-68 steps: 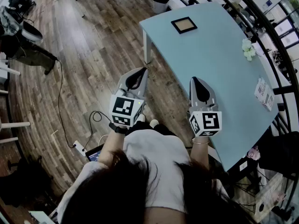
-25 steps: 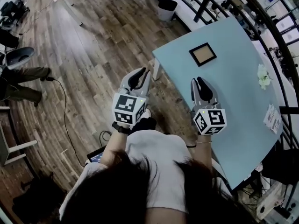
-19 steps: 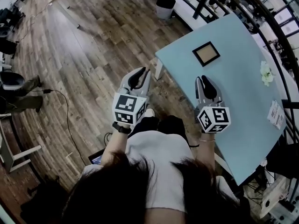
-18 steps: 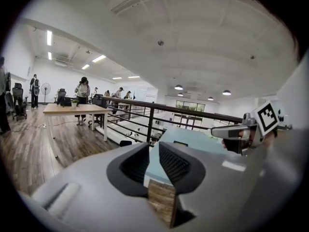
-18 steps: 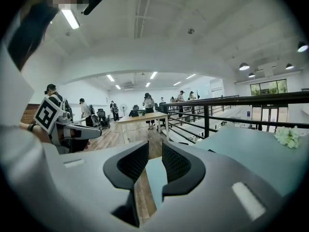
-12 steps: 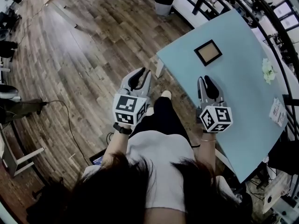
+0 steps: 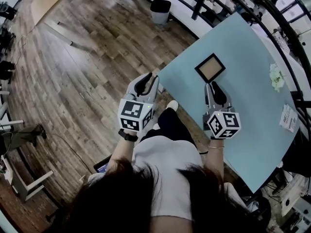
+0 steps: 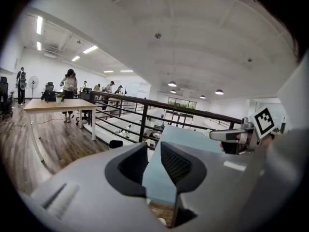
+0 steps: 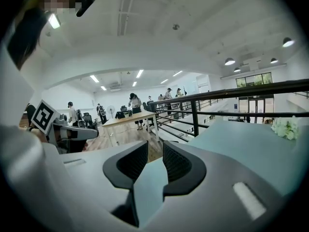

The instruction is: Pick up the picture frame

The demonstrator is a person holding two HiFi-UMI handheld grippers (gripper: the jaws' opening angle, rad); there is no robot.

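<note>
Centre frame, my right gripper (image 7: pixel 212 85), empty jaws just opening, sits just below the dark-rimmed square picture frame (image 7: pixel 210 67); my left gripper (image 7: pixel 146 79), spread and empty, is farther left.

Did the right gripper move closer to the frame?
Yes. The right gripper has come forward over the table toward the frame, now just short of it. Its jaws have just been opening, nothing between them.
</note>
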